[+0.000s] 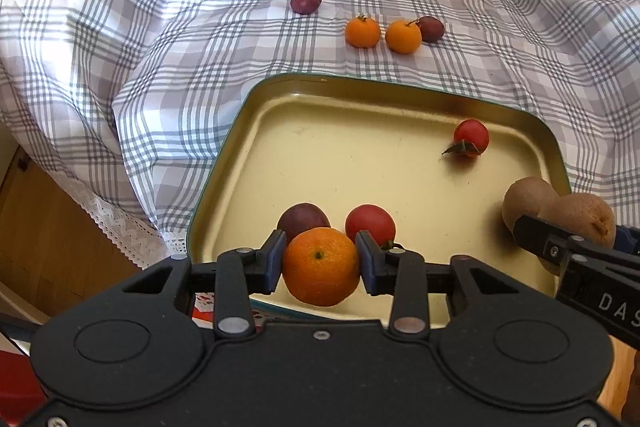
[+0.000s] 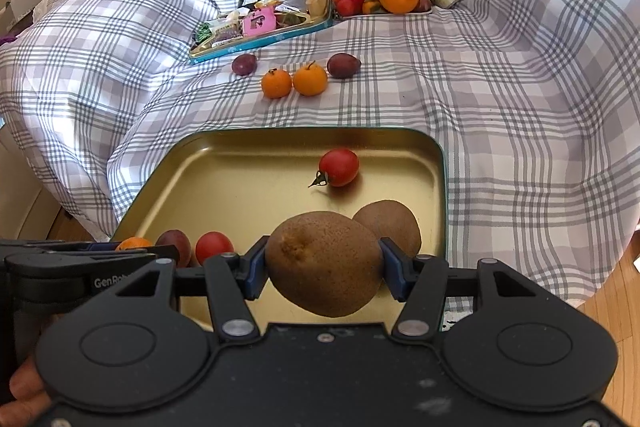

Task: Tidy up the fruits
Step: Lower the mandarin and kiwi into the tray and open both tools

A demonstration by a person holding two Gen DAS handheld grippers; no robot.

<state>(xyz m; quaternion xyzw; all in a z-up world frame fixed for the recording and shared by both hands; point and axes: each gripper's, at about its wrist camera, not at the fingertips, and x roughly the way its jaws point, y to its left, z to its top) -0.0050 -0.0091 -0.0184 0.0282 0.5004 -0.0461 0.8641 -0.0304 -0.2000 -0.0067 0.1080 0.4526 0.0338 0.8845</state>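
Right wrist view alone shows a second kiwi (image 2: 390, 223) behind the held one (image 2: 324, 263).

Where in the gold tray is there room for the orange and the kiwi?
The tray is bare through its middle and far left, between the stemmed tomato and the near fruits. The near edge is crowded: plum, tomato, second kiwi.
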